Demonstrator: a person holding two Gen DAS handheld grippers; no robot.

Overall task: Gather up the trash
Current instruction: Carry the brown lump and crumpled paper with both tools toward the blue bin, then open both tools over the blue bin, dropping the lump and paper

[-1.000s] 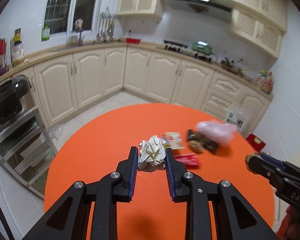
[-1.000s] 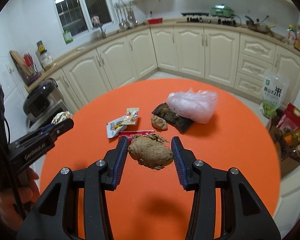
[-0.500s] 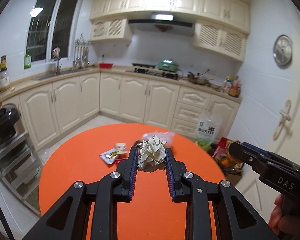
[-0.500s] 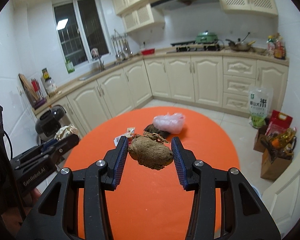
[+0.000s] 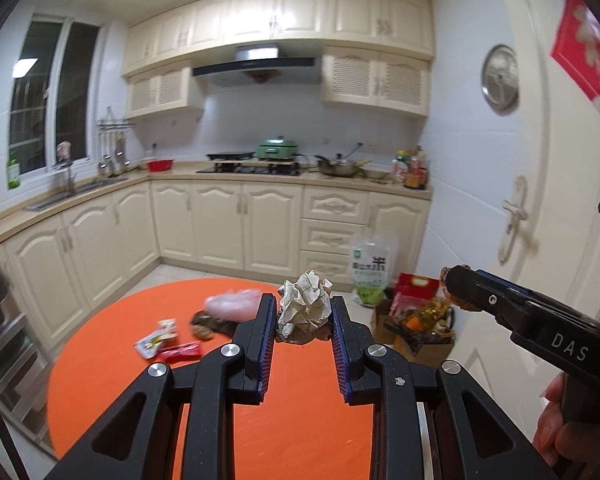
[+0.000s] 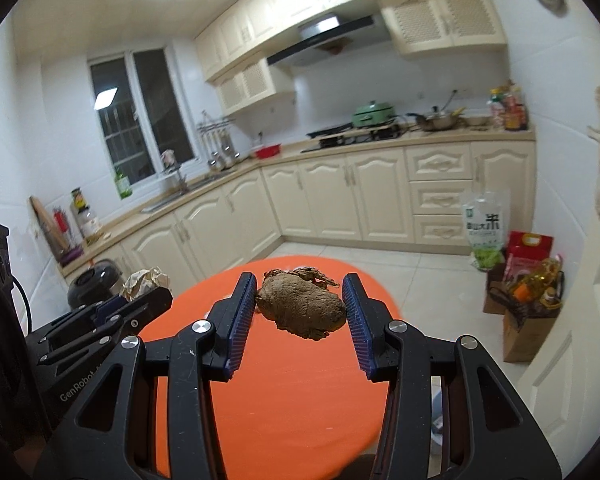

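My left gripper [image 5: 303, 310] is shut on a crumpled white paper ball [image 5: 305, 305], held in the air above the round orange table [image 5: 292, 412]. My right gripper [image 6: 300, 300] is shut on a brown lumpy clod [image 6: 302, 309], also lifted above the table [image 6: 292, 392]. In the left wrist view the right gripper [image 5: 456, 288] shows at the right edge, brown lump at its tip. The left gripper [image 6: 148, 296] with the paper ball [image 6: 146, 282] shows at the left of the right wrist view. On the table lie a pink plastic bag [image 5: 232, 303], a dark scrap [image 5: 210, 324], a white wrapper [image 5: 156, 338] and a red wrapper [image 5: 180, 351].
Cream kitchen cabinets [image 5: 236, 224] and counter run behind the table. A rice bag [image 5: 372, 268], a red box [image 5: 416, 286] and a paper bag of goods [image 6: 528, 312] stand on the floor at the right. A white door [image 5: 512, 216] is at the right. A rice cooker [image 6: 94, 280] sits at the left.
Both grippers have pulled back and risen from the table with their loads still held. The table trash now lies farther away, and the view has swung towards the door on the right.
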